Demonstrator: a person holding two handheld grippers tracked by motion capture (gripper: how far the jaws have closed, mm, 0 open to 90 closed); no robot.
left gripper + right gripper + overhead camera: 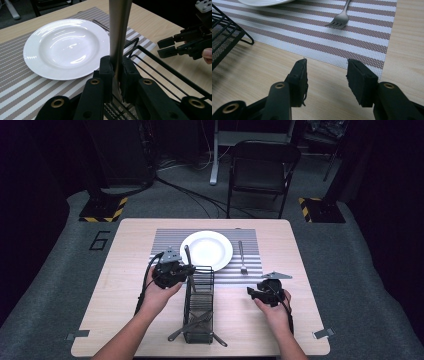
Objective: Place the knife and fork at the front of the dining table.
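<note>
White plate [66, 47], striped placemat [352, 37]

Bare table [280, 320] lies open right of the wire basket [199, 310]; the plate [206, 250] and fork [242, 257] crowd the striped mat [165, 242] beyond.

High view: fixed above the person's edge of the table [125, 285], facing forward and down, far enough to take in the whole top plus floor and chair [262, 167] beyond. Left gripper view: low, close, looking along its jaws over the rack [160, 65] toward the plate [66, 48] and mat [22, 85]. Right gripper view: low, close to the tabletop, facing the mat's edge and fork [339, 20]. All three share plate, mat and rack.
</note>
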